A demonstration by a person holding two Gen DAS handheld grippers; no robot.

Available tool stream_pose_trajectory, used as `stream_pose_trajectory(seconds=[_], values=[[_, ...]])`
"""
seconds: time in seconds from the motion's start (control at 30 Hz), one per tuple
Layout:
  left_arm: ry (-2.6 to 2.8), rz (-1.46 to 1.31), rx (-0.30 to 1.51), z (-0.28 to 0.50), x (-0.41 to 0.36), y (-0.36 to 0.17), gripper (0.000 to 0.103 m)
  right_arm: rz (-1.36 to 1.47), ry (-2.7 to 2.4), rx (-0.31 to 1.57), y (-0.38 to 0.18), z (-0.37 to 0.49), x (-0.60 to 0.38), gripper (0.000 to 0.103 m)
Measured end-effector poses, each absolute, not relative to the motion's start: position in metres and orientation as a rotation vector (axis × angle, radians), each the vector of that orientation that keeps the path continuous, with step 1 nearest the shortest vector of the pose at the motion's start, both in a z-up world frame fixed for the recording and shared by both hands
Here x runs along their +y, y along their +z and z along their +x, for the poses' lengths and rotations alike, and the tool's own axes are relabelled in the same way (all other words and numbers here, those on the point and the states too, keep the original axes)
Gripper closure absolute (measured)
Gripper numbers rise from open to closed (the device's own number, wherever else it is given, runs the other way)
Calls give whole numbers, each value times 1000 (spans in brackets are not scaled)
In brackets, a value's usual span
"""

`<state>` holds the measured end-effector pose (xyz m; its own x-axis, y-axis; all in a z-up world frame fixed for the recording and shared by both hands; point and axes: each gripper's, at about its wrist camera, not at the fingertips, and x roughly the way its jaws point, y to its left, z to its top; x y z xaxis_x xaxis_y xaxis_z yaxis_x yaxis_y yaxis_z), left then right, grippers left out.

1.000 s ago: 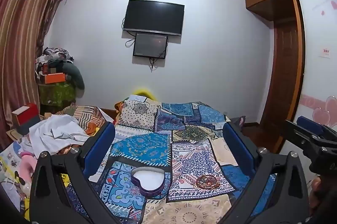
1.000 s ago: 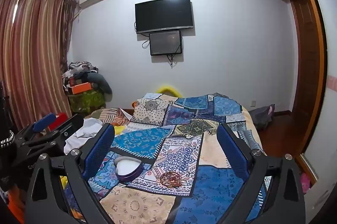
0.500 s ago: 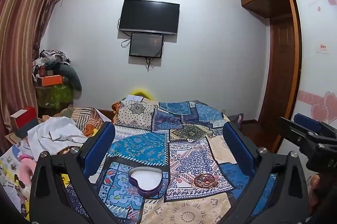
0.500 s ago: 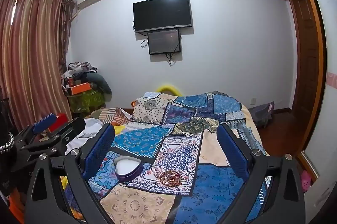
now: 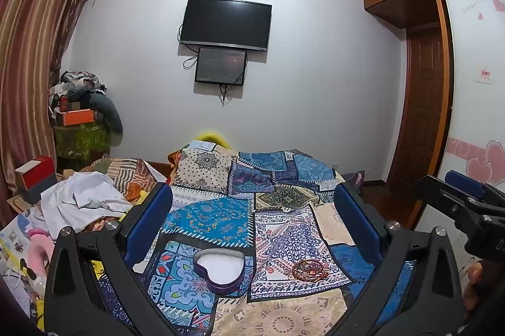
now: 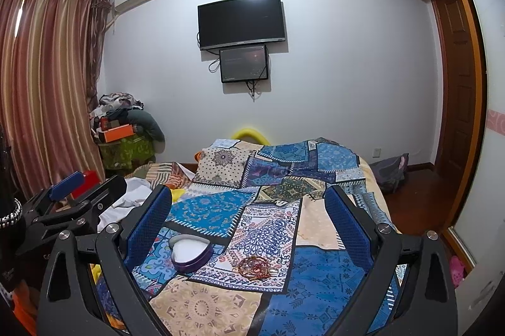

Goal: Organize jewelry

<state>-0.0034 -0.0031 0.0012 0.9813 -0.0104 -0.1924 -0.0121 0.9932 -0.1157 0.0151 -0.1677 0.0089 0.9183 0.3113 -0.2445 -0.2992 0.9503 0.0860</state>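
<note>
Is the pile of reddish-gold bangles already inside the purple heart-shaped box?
No, the pile of reddish-gold bangles lies on the patchwork bedspread, apart from the purple heart-shaped box, which shows only its white lining.

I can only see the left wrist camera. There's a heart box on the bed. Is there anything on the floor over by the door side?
Observer: Yes. The right wrist view shows a dark bag lying on the wood floor past the bed's far corner; your view barely catches its edge.
Operator: Is my left hand-held gripper open?
Observer: The right wrist view sees the left hand-held gripper from the side, its blue pads apart and nothing between them.
Operator: Is there anything pink on the floor?
Observer: Yes, something pink sits low by the wardrobe door, too small to identify.
</note>
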Motion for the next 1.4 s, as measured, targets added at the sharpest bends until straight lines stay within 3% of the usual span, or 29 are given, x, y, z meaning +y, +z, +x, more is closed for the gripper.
stream_pose_trajectory(seconds=[1.4], values=[[7, -106, 228, 16, -2, -10, 0, 51, 304, 312, -1, 33, -165, 6]])
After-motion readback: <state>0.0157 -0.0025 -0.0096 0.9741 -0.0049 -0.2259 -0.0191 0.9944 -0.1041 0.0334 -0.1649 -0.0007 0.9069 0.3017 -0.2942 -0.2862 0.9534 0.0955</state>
